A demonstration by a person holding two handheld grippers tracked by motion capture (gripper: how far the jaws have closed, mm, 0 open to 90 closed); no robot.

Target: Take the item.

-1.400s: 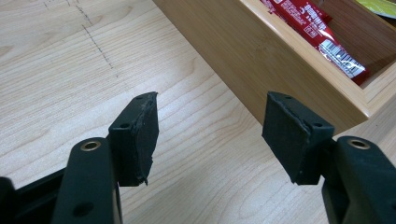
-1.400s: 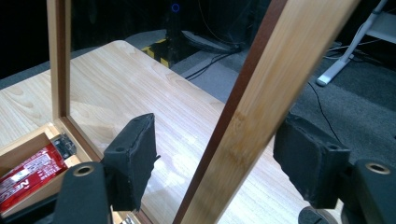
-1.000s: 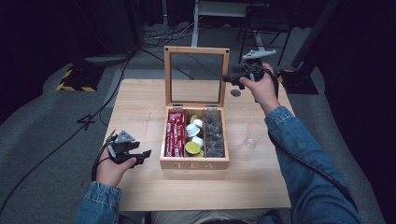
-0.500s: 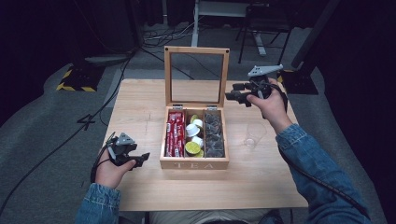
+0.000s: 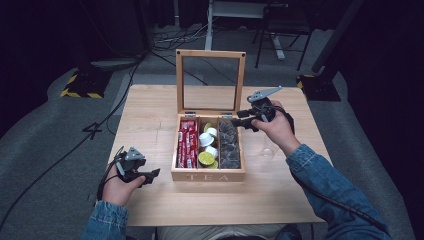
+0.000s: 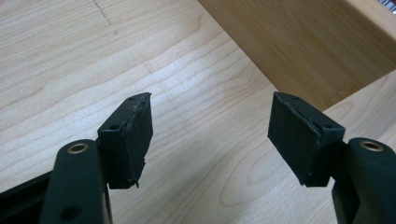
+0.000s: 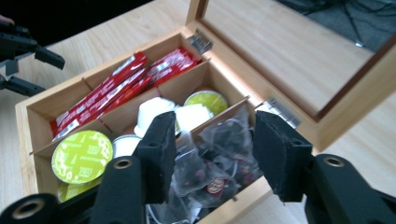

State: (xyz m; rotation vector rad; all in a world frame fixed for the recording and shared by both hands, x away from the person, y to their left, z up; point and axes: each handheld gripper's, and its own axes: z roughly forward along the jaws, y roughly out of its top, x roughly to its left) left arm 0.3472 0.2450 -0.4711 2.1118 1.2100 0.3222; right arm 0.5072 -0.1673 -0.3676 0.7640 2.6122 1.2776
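Right gripper view has the right gripper (image 7: 210, 154) over the clear tea bags (image 7: 219, 163) in the right compartment of the open tea box (image 5: 208, 176), mid-bench. Its fingers have been closing, probably not pinching yet. Left gripper (image 6: 210, 135) idles, fingers spread. Nothing's out yet.

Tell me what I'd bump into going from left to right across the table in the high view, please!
Left gripper → red packets → white and green pods → clear tea bags → right gripper, jaws closing above those bags, nothing between them → clear glass.
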